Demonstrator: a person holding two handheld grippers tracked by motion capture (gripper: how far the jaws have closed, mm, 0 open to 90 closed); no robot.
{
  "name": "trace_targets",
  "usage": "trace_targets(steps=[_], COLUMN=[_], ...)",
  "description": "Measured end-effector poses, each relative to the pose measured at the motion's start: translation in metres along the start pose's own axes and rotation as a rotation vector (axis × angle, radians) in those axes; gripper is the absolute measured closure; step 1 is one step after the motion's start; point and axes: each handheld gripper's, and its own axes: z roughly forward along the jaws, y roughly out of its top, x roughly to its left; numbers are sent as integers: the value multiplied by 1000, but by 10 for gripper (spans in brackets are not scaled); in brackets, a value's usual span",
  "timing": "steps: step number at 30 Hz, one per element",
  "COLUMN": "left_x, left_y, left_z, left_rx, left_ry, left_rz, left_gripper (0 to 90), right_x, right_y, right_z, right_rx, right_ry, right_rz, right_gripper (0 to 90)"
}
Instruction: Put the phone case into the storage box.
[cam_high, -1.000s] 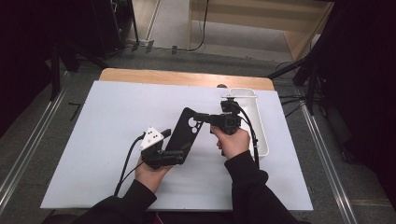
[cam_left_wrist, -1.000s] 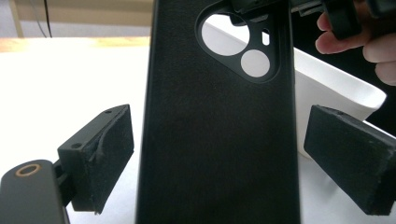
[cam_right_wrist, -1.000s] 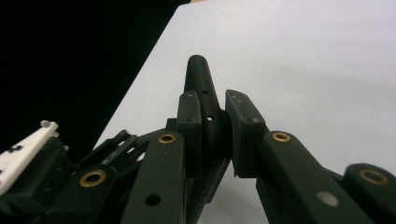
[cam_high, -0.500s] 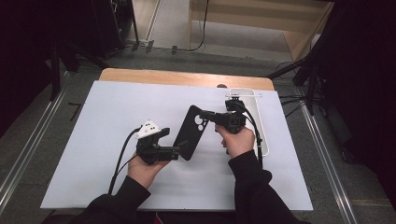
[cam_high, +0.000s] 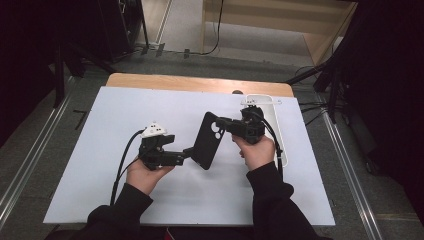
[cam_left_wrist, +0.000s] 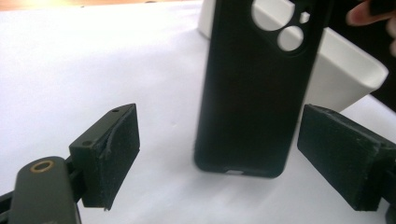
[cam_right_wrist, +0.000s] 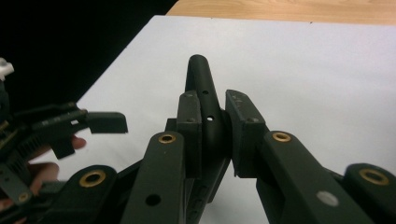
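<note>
Right hand-held gripper (cam_right_wrist: 214, 133) clamped on black phone case (cam_high: 207, 141).

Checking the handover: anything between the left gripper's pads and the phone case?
Nothing. In the left gripper view the left gripper stands open, bare white table showing in both gaps beside the phone case.

A lab or recording studio. The white-covered counter (cam_high: 125, 150) stands among dark stand legs (cam_high: 320, 75). Cables (cam_high: 217, 30) trail across the floor behind the counter.
</note>
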Motion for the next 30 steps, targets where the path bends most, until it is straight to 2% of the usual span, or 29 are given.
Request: trace_targets(steps=[2, 5, 8, 10, 11, 12, 13, 15, 22, 28, 30], left_x=[3, 5, 9, 10, 12, 12, 11, 10, 12, 10, 10], left_y=[2, 5, 6, 8, 10, 11, 13, 15, 21, 26, 27], left_z=[-1, -2, -3, -5, -6, -6, -8, -11, -18, -23, -24], left_rx=[18, 64, 81, 109, 143, 160, 176, 184, 204, 226, 227], left_ry=[-9, -17, -48, -67, -87, -106, -105, -106, -146, -180, -186], left_rz=[-7, 5, -14, -16, -19, -16, 6, 28, 40, 96, 102], left_gripper=[130, 130, 131, 133, 138, 138, 138, 150, 167, 190, 190], right_x=[2, 5, 7, 8, 8, 8, 8, 8, 8, 7, 8], right_y=[0, -1, -1, -2, -2, -2, -2, -1, -1, -1, 0], right_z=[-1, -3, -4, -6, -6, -7, -7, -8, -8, -11, -12], right_rx=[-2, -8, -16, -19, -19, -14, -15, -5, 16, 24, 29], right_ry=[-8, -3, 2, 12, 17, 27, 32, 54, 79, 124, 137], right_rz=[-30, -63, -94, -114, -119, -130, -139, -157, -213, -285, -303], right_gripper=[749, 749, 749, 749, 749, 749, 748, 748, 749, 749, 749])
